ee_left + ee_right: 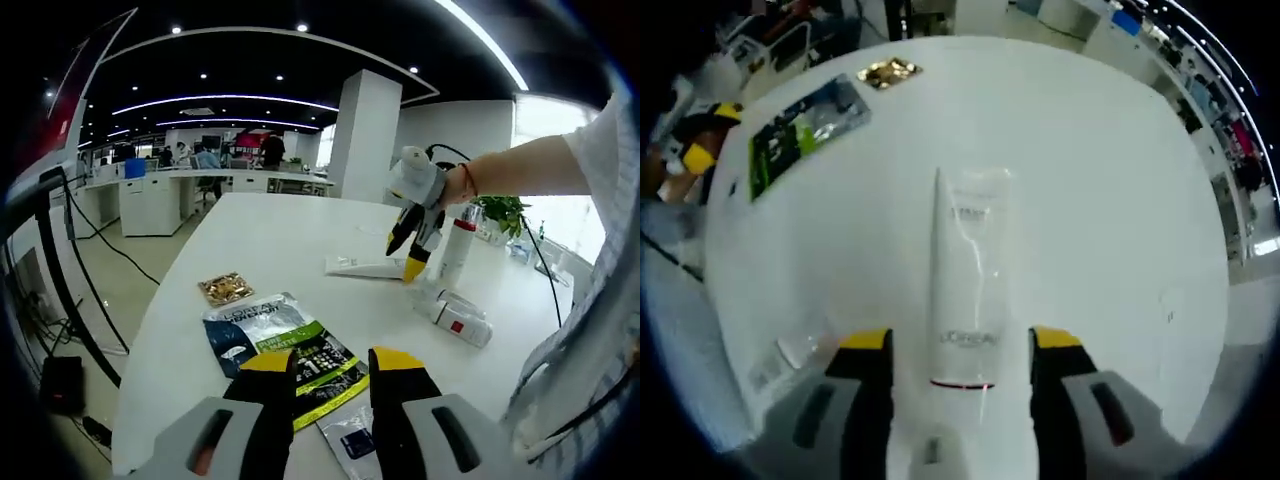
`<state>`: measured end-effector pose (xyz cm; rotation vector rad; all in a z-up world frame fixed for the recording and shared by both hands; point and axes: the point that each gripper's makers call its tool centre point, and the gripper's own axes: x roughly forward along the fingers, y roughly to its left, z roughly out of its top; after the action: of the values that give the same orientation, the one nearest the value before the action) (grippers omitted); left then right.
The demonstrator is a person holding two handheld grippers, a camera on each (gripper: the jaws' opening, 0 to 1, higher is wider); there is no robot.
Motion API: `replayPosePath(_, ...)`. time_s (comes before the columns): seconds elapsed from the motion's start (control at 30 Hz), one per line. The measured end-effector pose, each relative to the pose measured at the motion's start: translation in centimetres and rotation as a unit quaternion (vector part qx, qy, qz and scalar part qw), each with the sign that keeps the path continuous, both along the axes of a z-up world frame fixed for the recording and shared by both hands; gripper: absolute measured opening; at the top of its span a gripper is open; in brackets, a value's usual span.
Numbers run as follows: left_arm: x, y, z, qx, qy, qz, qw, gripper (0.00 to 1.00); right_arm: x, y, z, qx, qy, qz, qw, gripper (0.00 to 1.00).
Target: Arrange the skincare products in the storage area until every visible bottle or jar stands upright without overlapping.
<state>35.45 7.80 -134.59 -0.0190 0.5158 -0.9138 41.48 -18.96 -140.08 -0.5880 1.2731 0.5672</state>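
Open-plan office behind, ceiling lights strung in arcs, and in front of it all a big white desk [300, 240] with a rounded edge, broad and mostly bare. Biggest thing on it in the left gripper view is the green and black sachet pack [285, 350], lying flat just beyond the left tool [333, 365], whose yellow-tipped jaws stand apart with nothing between them. Over at two o'clock the right tool [412, 245] is stooping onto the white tube [365, 267], which lies on its side, and just past it a white bottle with a red cap [457, 250] already stands upright. Nearer, at three o'clock, a small white pump bottle [460, 320] is down flat too. Switch to the right gripper view and there it is: the white tube [967, 280] running straight up toward twelve, its lower end sitting between the wide-open jaws of the right tool [960, 345], not yet pinched as far as I can judge. So this looks like the pick-up of the tube; next call is to close squarely on that end, lift, and swing it upright onto its cap. Room is generous, clear desk on every side of the tube, edge well off. Tiny gold packet [225, 288] sits at ten o'clock, out of the way.
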Motion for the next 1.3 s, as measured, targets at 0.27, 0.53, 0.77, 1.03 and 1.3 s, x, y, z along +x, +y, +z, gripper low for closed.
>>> replayPosePath(0.27, 0.0, 1.7, -0.3, -0.007, 0.006, 0.025, 0.9996, 0.29, -0.4, 0.9, -0.9, 0.03, 0.038, -0.008, 0.9988, 0.48)
replayPosePath(0.53, 0.3, 2.3, -0.3, -0.016, 0.005, 0.036, 0.9992, 0.29, -0.3, 0.9, -1.0, 0.009, 0.057, -0.013, 0.9983, 0.48)
replayPosePath(0.77, 0.3, 3.5, -0.1, -0.009, -0.008, 0.046, 0.9989, 0.29, -0.4, 0.8, -1.0, -0.005, 0.071, -0.018, 0.9973, 0.48)
replayPosePath(1.03, 0.6, 5.0, -0.4, -0.006, -0.003, 0.066, 0.9978, 0.28, -1.4, 1.8, -1.0, -0.019, 0.083, -0.014, 0.9963, 0.33)
replayPosePath(1.3, 0.4, 5.3, -0.3, 0.003, -0.003, 0.065, 0.9979, 0.28, -2.2, 2.4, -1.0, -0.03, 0.089, -0.031, 0.9951, 0.32)
